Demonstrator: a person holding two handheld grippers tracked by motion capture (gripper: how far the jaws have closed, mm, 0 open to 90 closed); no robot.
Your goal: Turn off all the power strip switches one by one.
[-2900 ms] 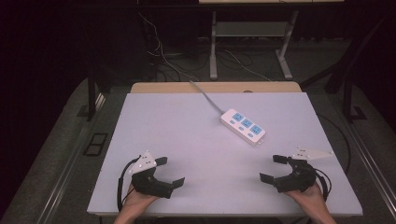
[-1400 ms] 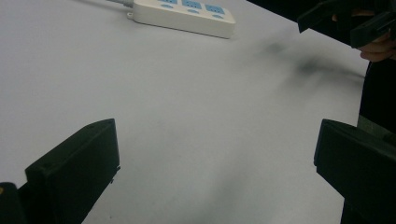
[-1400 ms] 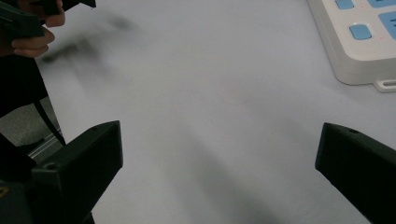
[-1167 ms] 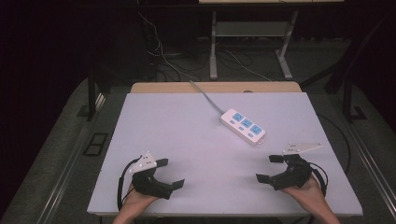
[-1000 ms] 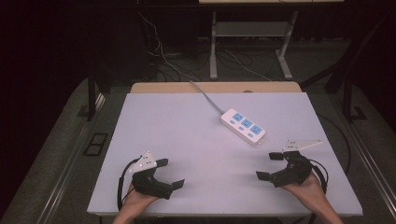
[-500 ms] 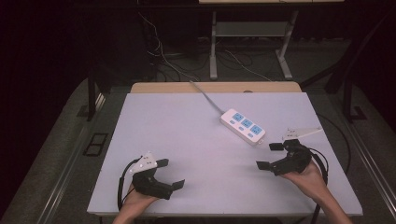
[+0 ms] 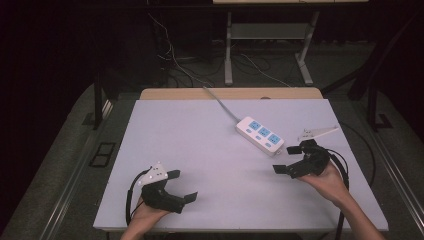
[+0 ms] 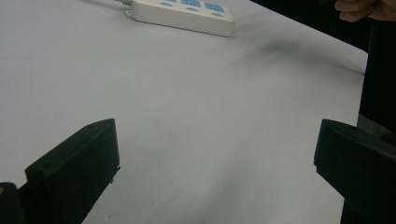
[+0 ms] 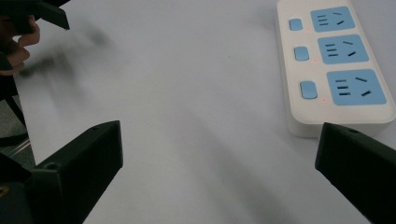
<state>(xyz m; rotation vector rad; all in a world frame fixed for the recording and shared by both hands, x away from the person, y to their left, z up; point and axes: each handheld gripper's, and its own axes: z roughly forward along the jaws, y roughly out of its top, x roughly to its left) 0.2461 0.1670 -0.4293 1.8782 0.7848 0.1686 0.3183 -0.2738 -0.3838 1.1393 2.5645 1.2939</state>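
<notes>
A white power strip (image 7: 260, 134) with three blue sockets and blue switches lies on the white table (image 7: 200, 145), right of the middle, its cable (image 7: 220, 102) running off the far edge. My right gripper (image 7: 286, 159) hovers open just in front of and to the right of the strip, nothing between its jaws. In the right gripper view the strip (image 9: 334, 65) lies close ahead, beside the right jaw of the gripper (image 9: 219, 163). My left gripper (image 7: 182, 185) rests open near the front left. From the left gripper (image 8: 215, 163) the strip (image 8: 182, 11) lies far off.
A wooden bench edge (image 7: 230, 93) borders the table's far side. Loose cables (image 7: 180, 60) and a metal desk frame (image 7: 270, 35) stand on the dark floor behind. The other hand (image 8: 364, 8) appears at the top right of the left gripper view.
My right gripper has moved away from the front edge, forward toward the power strip, staying open. The left gripper has stayed in place.
</notes>
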